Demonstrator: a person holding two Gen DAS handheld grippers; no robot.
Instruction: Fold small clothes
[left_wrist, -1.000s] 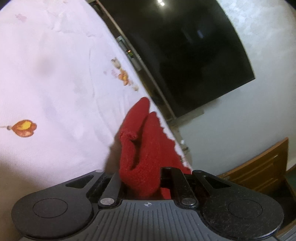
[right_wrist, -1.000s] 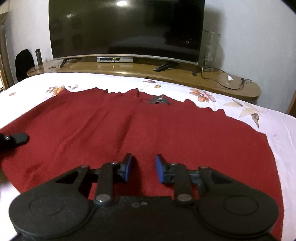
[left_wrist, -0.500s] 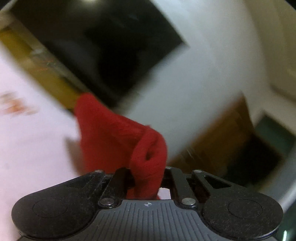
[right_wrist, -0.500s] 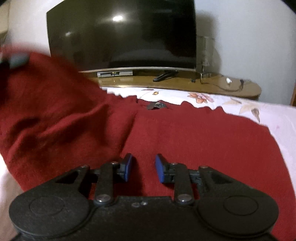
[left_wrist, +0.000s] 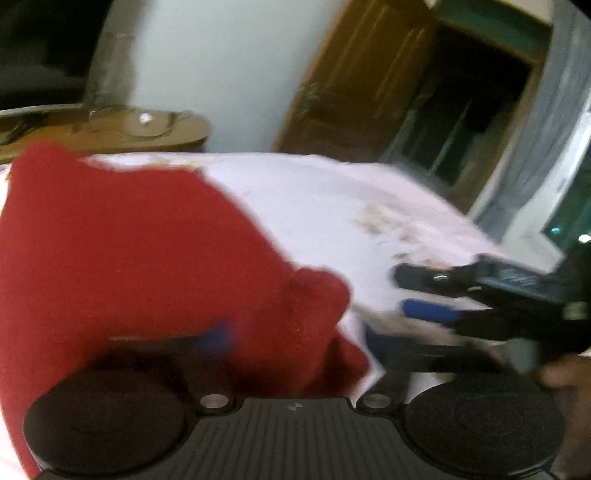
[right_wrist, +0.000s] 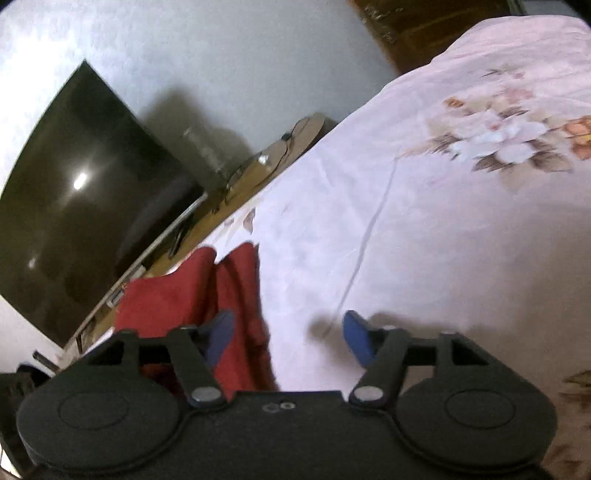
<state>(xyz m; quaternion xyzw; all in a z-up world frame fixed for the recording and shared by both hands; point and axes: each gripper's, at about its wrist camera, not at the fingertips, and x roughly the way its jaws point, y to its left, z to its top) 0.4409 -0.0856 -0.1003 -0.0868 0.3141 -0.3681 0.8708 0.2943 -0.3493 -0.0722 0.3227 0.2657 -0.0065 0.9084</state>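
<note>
bedsheet (right_wrist: 424, 229): pale pink, floral print, creased | television (right_wrist: 85, 192): large, dark screen reflecting a light, against the white wall (right_wrist: 207, 51) | wooden stand (left_wrist: 110, 129): beneath the television, cables and small items on top, details blurred | wooden door (left_wrist: 354, 81): brown, beside a dark doorway (left_wrist: 469, 107)

Left wrist view: garment (left_wrist: 129, 258) lies on bedsheet (left_wrist: 332, 206), left side; right gripper (left_wrist: 413, 291) over the sheet at right. TV stand (left_wrist: 110, 129) beyond the bed's far edge, door (left_wrist: 369, 92) far right.

Right wrist view: television (right_wrist: 81, 192) far left.
</note>
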